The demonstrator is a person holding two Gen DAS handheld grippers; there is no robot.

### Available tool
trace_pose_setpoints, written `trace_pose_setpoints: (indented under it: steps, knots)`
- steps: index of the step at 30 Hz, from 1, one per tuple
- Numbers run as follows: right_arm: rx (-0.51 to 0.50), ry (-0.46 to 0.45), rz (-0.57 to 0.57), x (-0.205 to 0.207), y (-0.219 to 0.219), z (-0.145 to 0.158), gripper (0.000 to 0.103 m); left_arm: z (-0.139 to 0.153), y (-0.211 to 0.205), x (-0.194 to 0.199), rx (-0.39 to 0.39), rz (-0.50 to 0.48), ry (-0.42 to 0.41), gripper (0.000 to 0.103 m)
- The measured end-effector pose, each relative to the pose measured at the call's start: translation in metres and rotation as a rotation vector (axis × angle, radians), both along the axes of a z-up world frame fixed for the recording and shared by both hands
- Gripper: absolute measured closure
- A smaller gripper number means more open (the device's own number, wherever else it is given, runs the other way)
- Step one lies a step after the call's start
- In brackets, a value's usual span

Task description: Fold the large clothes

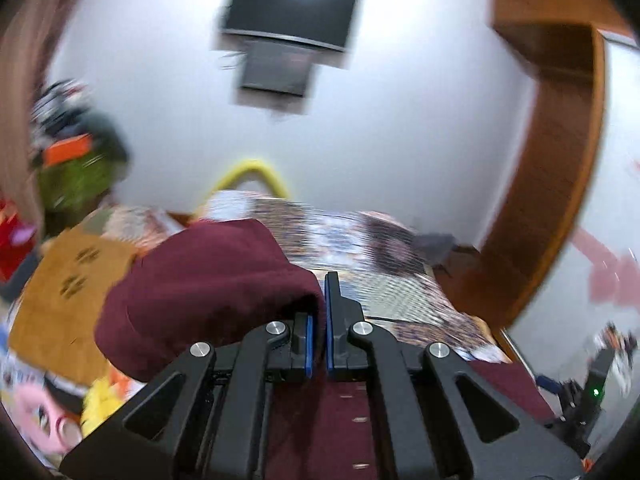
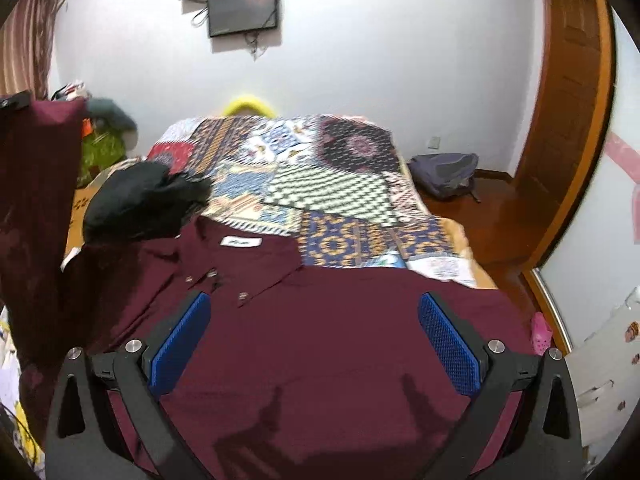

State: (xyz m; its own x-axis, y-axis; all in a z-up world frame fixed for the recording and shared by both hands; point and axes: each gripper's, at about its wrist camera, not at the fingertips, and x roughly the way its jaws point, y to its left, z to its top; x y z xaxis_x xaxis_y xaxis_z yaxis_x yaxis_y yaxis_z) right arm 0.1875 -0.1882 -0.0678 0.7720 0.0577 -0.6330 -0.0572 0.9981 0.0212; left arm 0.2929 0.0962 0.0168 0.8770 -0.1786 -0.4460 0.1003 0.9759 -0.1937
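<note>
Pinching a fold of the maroon shirt (image 1: 200,288), the left gripper (image 1: 319,320) has its two blue pads pressed together on the cloth, which bulges out to the left of the fingers and fills the lower middle of the left wrist view. More of the same fabric shows under the black linkage at the bottom of that frame, with a row of small stitched buttonholes running down it.

From the right wrist view, the shirt (image 2: 320,340) lies spread flat on the bed across the whole lower half of the frame, collar and white neck label up toward the centre left. One part of it hangs up along the left edge of the frame, lifted off the bed like a curtain. The right gripper (image 2: 314,328) hovers over the flat part with its fingers wide apart and nothing between them; the blue pads have a fine dimpled grip texture.

Fabric looks like smooth woven cotton, matte, with a button-down collar. Behind it a patchwork quilt (image 2: 320,172) covers the bed, all geometric tiles in blue, orange and green. A crumpled black garment (image 2: 140,200) sits on the bed just above the collar, at centre left.
</note>
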Motion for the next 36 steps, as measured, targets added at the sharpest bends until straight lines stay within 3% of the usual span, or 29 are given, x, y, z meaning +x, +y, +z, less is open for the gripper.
trace_pose_setpoints:
  steps: [4,7,9,13,16,19,21,22,23,30,36]
  knots:
    - [0.025,0.021,-0.047,-0.006,-0.033,-0.004,0.000,-0.019,-0.085,0.017,0.066,-0.156,0.051,0.100]
    - [0.018,0.057,-0.080,-0.010,-0.051,-0.012,0.000,-0.058,-0.142,0.027,0.114,-0.257,0.157,0.100]
    - [0.006,0.076,-0.092,-0.013,-0.058,-0.017,0.000,-0.099,-0.175,0.034,0.134,-0.329,0.281,0.100]
    - [-0.021,0.104,-0.095,-0.020,-0.066,-0.027,0.000,-0.163,-0.215,0.024,0.160,-0.416,0.480,0.100]
    - [-0.038,0.121,-0.086,-0.022,-0.066,-0.031,0.000,-0.188,-0.224,0.012,0.212,-0.457,0.524,0.099]
    - [-0.051,0.131,-0.063,-0.020,-0.058,-0.031,0.000,-0.186,-0.226,-0.005,0.267,-0.478,0.517,0.088]
    - [-0.056,0.127,-0.040,-0.019,-0.051,-0.029,0.000,-0.178,-0.220,-0.014,0.260,-0.486,0.508,0.068]
    - [-0.060,0.122,-0.028,-0.019,-0.048,-0.027,0.000,-0.171,-0.216,-0.017,0.252,-0.481,0.492,0.053]
    - [-0.066,0.116,-0.015,-0.018,-0.043,-0.025,0.000,-0.166,-0.212,-0.021,0.248,-0.473,0.472,0.048]
    - [-0.117,0.084,0.117,-0.003,0.004,-0.009,0.000,-0.124,-0.156,-0.026,0.219,-0.372,0.365,0.040]
    - [-0.213,0.077,0.257,0.018,0.054,-0.005,0.000,-0.110,-0.076,-0.025,0.228,-0.192,0.334,0.035]
